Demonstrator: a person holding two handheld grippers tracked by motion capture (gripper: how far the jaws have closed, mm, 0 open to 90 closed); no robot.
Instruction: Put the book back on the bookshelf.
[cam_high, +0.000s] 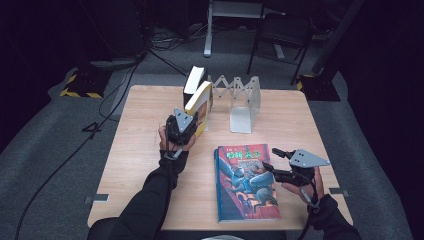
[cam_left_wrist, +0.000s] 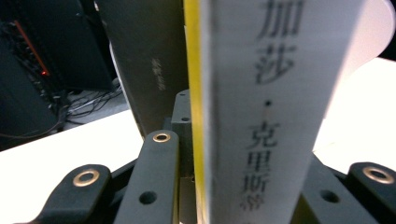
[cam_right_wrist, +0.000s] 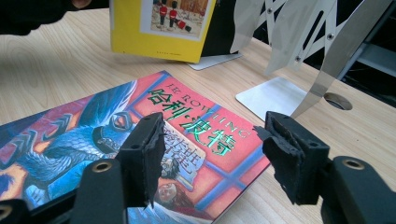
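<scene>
Left gripper (cam_high: 186, 125) clamps yellow book (cam_high: 200, 105) by its spine, upright, upper centre of high view. Right gripper (cam_right_wrist: 210, 154) jaws open, hovering over red book (cam_high: 246, 182) flat at lower centre.

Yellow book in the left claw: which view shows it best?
The high view: the yellow book stands upright in the left claw, beside a dark book at the metal book rack. The left gripper view gives a blurred close-up of its white spine; the right gripper view shows its lower front cover.
</scene>
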